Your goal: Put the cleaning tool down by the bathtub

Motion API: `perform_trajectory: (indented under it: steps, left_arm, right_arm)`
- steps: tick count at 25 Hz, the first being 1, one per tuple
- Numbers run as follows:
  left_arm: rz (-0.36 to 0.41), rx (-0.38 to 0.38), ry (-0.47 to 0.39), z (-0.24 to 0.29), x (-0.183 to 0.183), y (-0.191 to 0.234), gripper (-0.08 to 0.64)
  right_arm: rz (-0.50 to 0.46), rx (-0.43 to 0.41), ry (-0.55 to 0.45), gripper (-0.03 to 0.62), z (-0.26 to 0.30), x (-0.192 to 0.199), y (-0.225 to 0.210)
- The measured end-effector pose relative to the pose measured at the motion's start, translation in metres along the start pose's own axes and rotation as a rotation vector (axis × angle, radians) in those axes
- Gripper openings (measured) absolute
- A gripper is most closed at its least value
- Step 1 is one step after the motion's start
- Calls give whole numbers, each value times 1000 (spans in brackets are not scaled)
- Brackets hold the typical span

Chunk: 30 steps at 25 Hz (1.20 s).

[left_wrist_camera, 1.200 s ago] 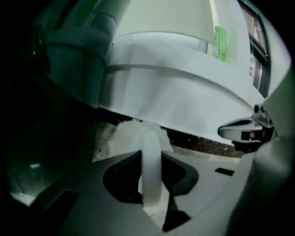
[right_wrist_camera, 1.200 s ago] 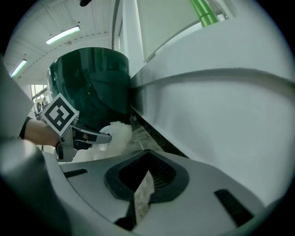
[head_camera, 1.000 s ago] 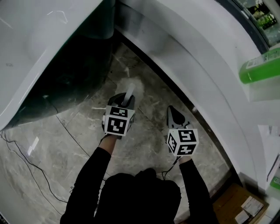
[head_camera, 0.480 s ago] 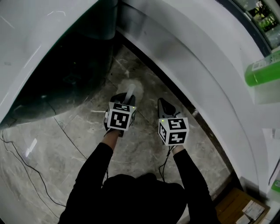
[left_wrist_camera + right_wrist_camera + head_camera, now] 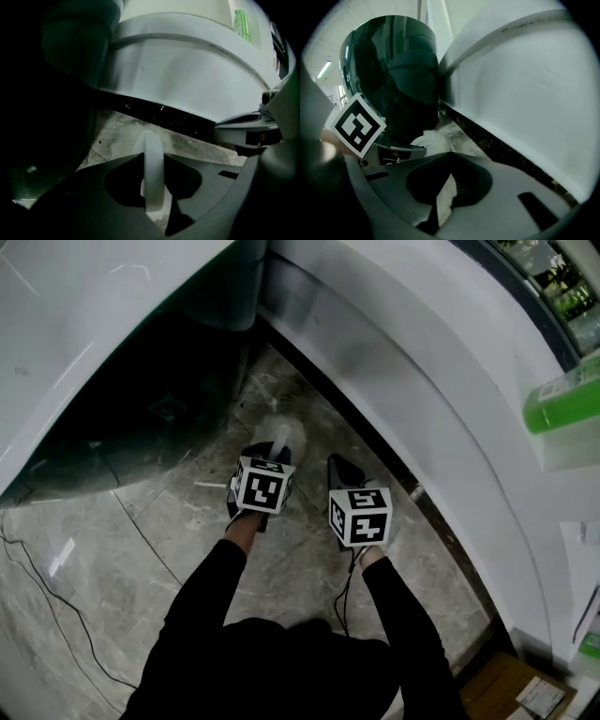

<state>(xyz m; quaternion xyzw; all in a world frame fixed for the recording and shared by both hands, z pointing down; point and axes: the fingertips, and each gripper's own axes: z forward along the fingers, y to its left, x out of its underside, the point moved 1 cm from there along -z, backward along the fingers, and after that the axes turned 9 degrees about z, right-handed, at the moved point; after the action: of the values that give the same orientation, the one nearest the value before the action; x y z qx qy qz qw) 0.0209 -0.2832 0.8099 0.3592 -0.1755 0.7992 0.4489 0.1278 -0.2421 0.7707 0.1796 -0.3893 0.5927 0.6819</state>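
Observation:
The cleaning tool is a white brush: its bristle head (image 5: 284, 430) is down at the grey marble floor (image 5: 169, 521), and its handle (image 5: 153, 164) runs back between the jaws of my left gripper (image 5: 273, 455). That gripper is shut on the handle (image 5: 153, 158). The bathtub's white curved wall (image 5: 422, 362) rises just to the right of the brush. My right gripper (image 5: 338, 471) hovers beside the left one, its tips closed together with nothing in them (image 5: 447, 157). In the right gripper view the brush head (image 5: 429, 140) shows ahead of the left gripper's marker cube (image 5: 356, 124).
A dark green glossy rounded body (image 5: 141, 399) under a white rim flanks the floor strip on the left. A green bottle (image 5: 562, 399) stands on the ledge at right. A thin cable (image 5: 56, 587) lies on the floor, and a cardboard box (image 5: 525, 690) sits at bottom right.
The right gripper has moved left and forward, closing in beside the left one. The left gripper has shifted slightly right, still clamped on the brush handle.

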Motion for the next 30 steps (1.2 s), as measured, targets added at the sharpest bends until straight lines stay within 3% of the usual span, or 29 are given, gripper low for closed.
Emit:
perform_trajectory:
  steps: [14,19,30]
  left_arm:
    - [45,-11,2,9,0,-4,98]
    - [58,-1,-8,10,-1,-7,130]
    - [81,-2,-110,-24,-40,-2,140]
  right_arm:
    - [-4,28,9,0,-6,4,-7]
    - [-5,30,4,0,-7,3,-6]
    - [-11,20,-10,0,-12,-8,-3]
